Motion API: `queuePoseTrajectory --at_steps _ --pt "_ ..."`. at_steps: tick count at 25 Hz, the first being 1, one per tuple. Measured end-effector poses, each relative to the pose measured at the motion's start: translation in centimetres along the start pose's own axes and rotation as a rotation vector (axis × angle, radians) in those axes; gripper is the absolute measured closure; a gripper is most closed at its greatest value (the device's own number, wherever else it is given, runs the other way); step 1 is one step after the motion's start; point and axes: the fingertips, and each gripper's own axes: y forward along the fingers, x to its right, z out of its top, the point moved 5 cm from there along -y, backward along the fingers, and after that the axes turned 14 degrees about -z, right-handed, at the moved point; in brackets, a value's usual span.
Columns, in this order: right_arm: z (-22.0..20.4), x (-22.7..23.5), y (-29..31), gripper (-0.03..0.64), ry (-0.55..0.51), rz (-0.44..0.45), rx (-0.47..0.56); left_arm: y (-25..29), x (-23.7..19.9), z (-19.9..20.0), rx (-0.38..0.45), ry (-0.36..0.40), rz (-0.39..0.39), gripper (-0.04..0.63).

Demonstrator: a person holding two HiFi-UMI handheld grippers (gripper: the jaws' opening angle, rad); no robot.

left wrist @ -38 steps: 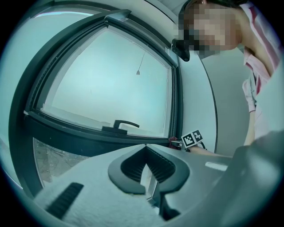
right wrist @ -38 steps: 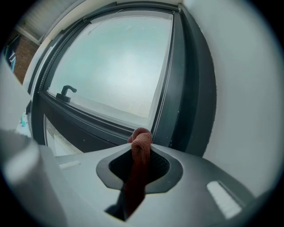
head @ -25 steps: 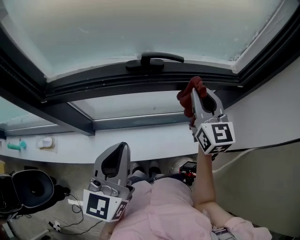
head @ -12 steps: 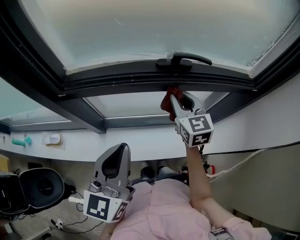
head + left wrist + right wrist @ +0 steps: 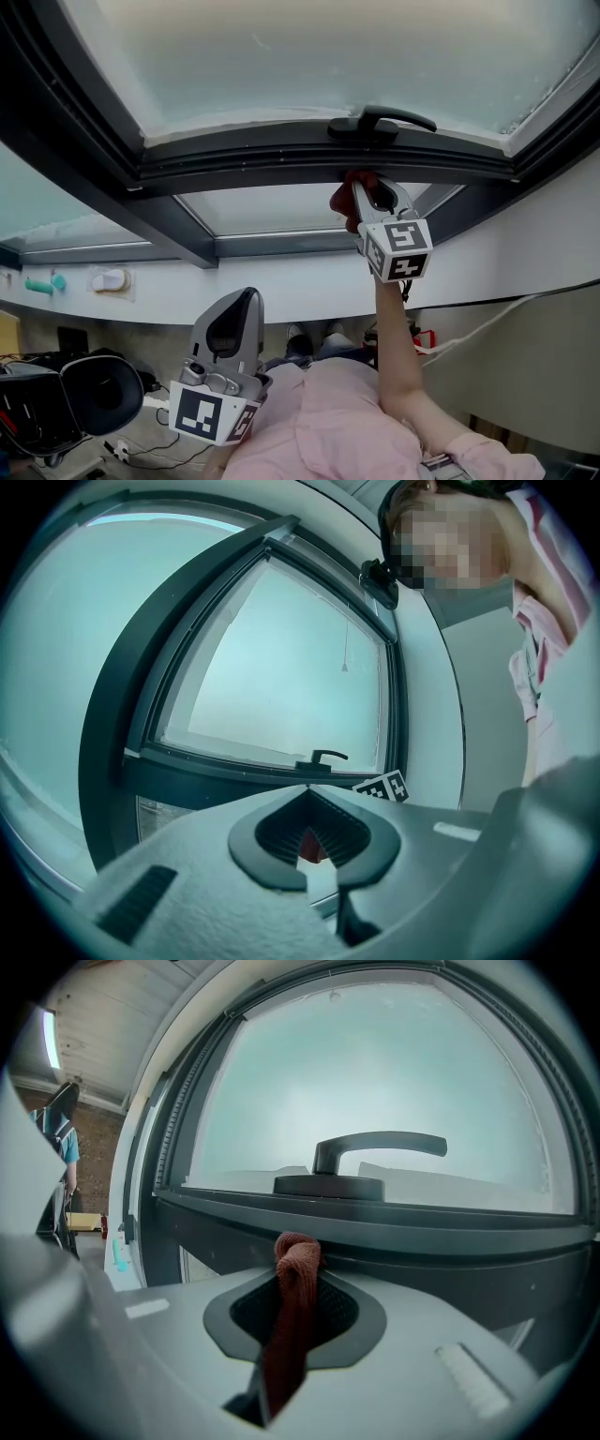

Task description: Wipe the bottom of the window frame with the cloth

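Observation:
The dark window frame's bottom bar (image 5: 281,159) runs across the head view, with its black handle (image 5: 380,120) on top. My right gripper (image 5: 373,192) is raised to the bar's underside just below the handle, shut on a red cloth (image 5: 345,195). In the right gripper view the cloth (image 5: 295,1269) sticks up between the jaws of the right gripper (image 5: 295,1290), close to the frame bar (image 5: 422,1232) under the handle (image 5: 375,1147). My left gripper (image 5: 234,309) hangs low by my chest, shut and holding nothing; from the left gripper (image 5: 307,794) the window lies far off.
A lower pane and a second dark bar (image 5: 281,246) sit under the frame. A white sill (image 5: 281,286) carries a teal object (image 5: 42,284) and a white one (image 5: 110,279). A black chair (image 5: 94,394) stands lower left; a cable (image 5: 487,328) hangs at right.
My right gripper has slid left along the frame's bottom with the cloth, from right of the handle to just below it. The left gripper stayed low.

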Motion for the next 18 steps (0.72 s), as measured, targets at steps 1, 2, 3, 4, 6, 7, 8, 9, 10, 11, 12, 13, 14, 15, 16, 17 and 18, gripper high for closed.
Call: queuePoseTrajectory --at_steps 1,2,3,4,6,7,8,9,10,11,12,13,14,15,16,17,18 --pt "0.0 0.0 0.0 0.565 -0.004 -0.001 0.000 -0.1 0.0 0.1 0.001 0.001 0.001 0.595" --pt "0.0 0.0 0.0 0.565 -0.008 -0.002 0.001 -0.2 -0.1 0.1 0.003 0.003 0.004 0.595" --pt "0.0 0.0 0.0 0.565 -0.011 0.000 0.002 -0.2 -0.2 0.2 0.004 0.005 0.008 0.595" --pt "0.0 0.0 0.0 0.565 -0.013 0.002 0.003 -0.2 -0.2 0.2 0.006 0.006 0.011 0.595" --pt "0.0 0.0 0.0 0.565 -0.021 0.013 0.004 -0.1 -0.2 0.3 0.008 0.010 0.014 0.595" --pt "0.0 0.1 0.0 0.565 -0.028 0.020 0.004 0.0 -0.2 0.3 0.009 0.011 0.013 0.595" --pt "0.0 0.1 0.0 0.565 -0.035 0.026 0.003 0.2 0.0 0.3 0.010 0.011 0.009 0.595" --pt "0.0 0.1 0.0 0.565 -0.043 0.033 0.002 0.3 0.2 0.3 0.010 0.011 0.004 0.595" --pt "0.0 0.2 0.0 0.566 -0.050 0.039 0.000 0.5 0.4 0.2 0.010 0.010 -0.001 0.595" --pt "0.0 0.2 0.0 0.566 -0.056 0.045 0.000 0.7 0.5 0.2 0.009 0.009 -0.004 0.595" --pt "0.0 0.2 0.0 0.566 -0.061 0.050 0.000 0.9 0.6 0.2 0.009 0.008 -0.006 0.595" --pt "0.0 0.3 0.0 0.566 -0.066 0.054 0.001 1.0 0.6 0.1 0.009 0.007 -0.006 0.595" --pt "0.0 0.4 0.0 0.566 -0.071 0.055 0.002 1.1 0.6 0.1 0.009 0.004 -0.006 0.595" --pt "-0.1 0.5 0.0 0.566 -0.073 0.053 0.002 1.2 0.7 0.1 0.009 0.002 -0.008 0.595" --pt "-0.1 0.7 0.0 0.566 -0.073 0.048 0.001 1.4 0.7 0.0 0.008 0.001 -0.009 0.595" --pt "-0.2 1.0 -0.1 0.566 -0.068 0.043 0.000 1.5 0.8 0.0 0.006 0.001 -0.011 0.595" --pt "-0.2 1.3 -0.1 0.566 -0.063 0.040 -0.001 1.6 0.9 -0.1 0.006 0.002 -0.012 0.595"
